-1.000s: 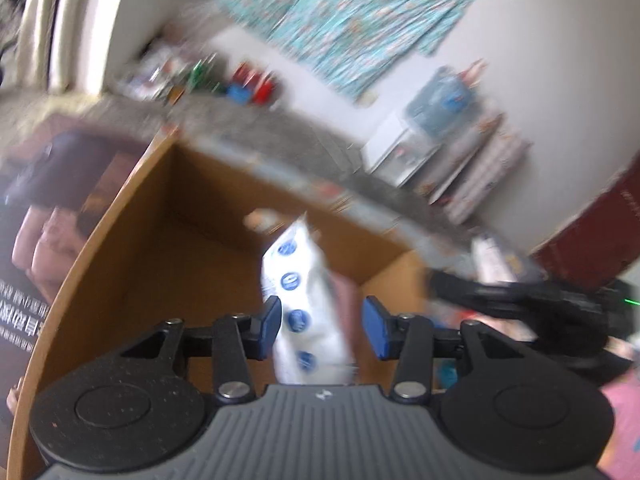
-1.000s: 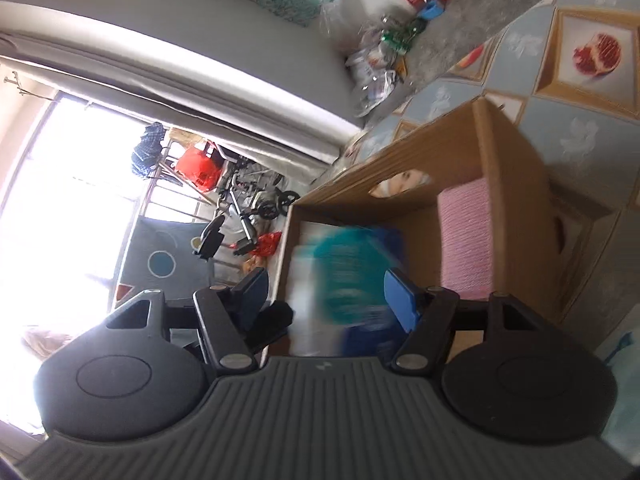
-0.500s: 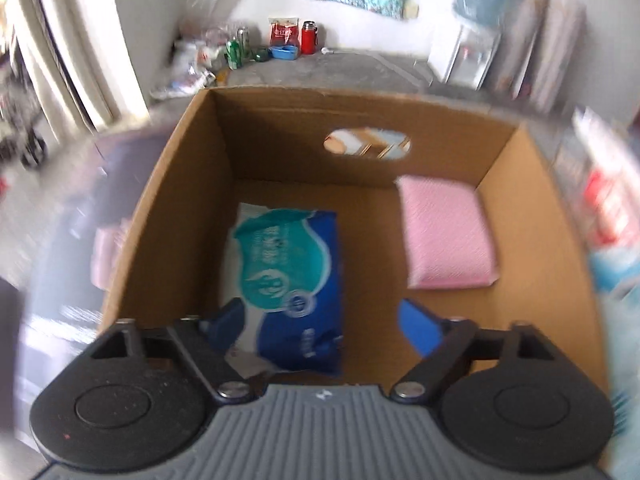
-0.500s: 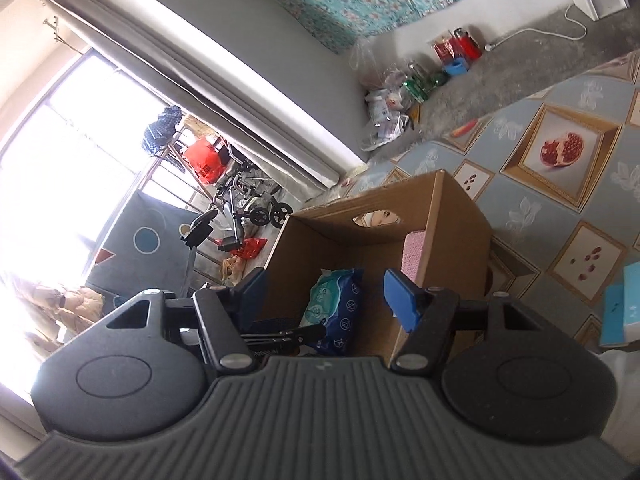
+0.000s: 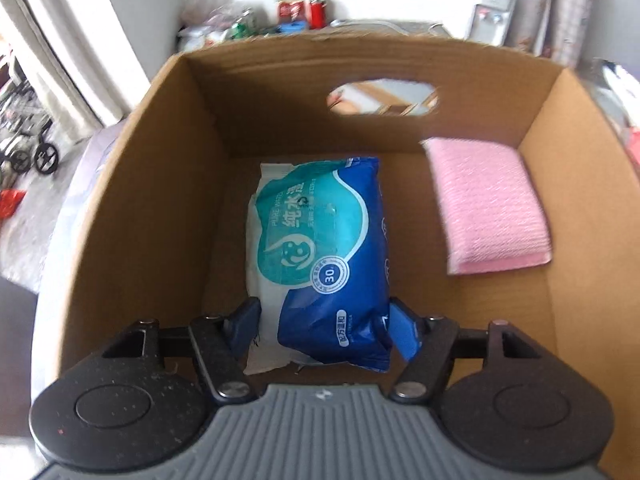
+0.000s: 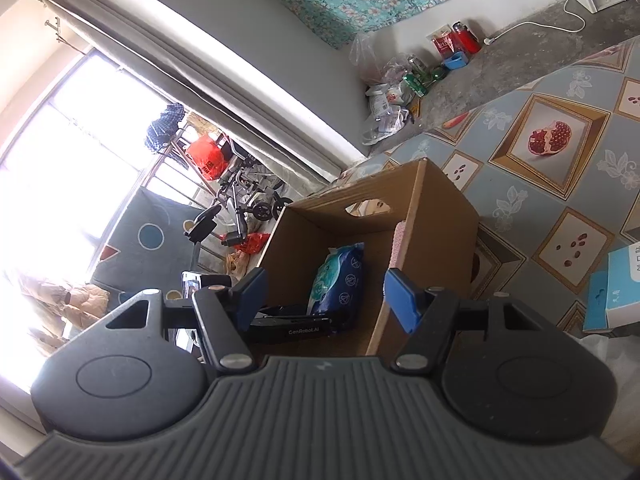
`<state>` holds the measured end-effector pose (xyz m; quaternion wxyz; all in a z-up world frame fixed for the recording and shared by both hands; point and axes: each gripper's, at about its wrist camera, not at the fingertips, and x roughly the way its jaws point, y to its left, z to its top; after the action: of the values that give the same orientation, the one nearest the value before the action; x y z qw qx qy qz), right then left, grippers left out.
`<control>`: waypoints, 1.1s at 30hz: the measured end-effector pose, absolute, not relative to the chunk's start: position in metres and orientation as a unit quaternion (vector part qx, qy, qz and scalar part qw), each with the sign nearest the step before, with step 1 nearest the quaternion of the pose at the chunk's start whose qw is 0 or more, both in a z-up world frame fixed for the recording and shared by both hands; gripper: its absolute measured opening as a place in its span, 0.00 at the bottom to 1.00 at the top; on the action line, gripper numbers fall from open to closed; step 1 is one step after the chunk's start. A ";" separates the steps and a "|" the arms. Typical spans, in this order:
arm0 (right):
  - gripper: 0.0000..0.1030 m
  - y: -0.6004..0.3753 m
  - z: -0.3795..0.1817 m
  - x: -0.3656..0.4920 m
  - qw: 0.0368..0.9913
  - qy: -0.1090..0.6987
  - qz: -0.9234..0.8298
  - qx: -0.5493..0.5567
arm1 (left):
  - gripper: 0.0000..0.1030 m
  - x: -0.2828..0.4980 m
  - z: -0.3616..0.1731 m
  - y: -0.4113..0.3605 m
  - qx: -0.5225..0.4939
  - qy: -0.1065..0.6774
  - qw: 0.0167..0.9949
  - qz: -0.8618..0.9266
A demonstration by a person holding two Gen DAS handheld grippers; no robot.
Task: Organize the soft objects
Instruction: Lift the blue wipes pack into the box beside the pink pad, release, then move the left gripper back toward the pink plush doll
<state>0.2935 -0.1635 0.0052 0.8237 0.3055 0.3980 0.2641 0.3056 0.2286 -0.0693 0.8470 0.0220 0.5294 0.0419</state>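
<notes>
The wet-wipes pack [image 5: 320,252], lifted a second ago, now lies on the cardboard box [image 5: 148,200] floor beside the pink cloth [image 5: 486,204], the left gripper's [image 5: 324,326] jaws closing around its near end, while the right gripper [image 6: 322,292] hangs half-wide and empty.

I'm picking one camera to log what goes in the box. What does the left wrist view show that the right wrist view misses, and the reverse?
Only the left wrist view shows the pink cloth laid flat in full and the left gripper closing around the wipes pack's near end. Only the right wrist view shows the patterned tablecloth, a light blue box and the empty right gripper. Both show the cardboard box and the wipes pack.
</notes>
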 end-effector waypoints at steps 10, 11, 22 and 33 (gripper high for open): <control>0.64 -0.182 -0.002 0.293 0.826 0.401 0.242 0.313 | 0.66 0.333 -0.065 0.189 0.051 0.508 0.860 -0.007; 0.64 -0.184 -0.002 0.292 0.826 0.401 0.241 0.314 | 0.66 0.334 -0.065 0.188 0.050 0.510 0.859 -0.006; 0.66 -0.202 0.002 0.266 0.835 0.389 0.222 0.319 | 0.78 0.324 -0.037 0.194 0.018 0.487 0.873 0.018; 0.67 -0.230 0.004 0.209 0.855 0.366 0.193 0.313 | 0.82 0.249 0.043 0.157 -0.022 0.394 0.919 -0.024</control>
<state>0.2091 -0.2296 0.0045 0.8551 0.3128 0.3658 0.1929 0.2492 0.1572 0.0432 0.9187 -0.0223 0.3937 -0.0238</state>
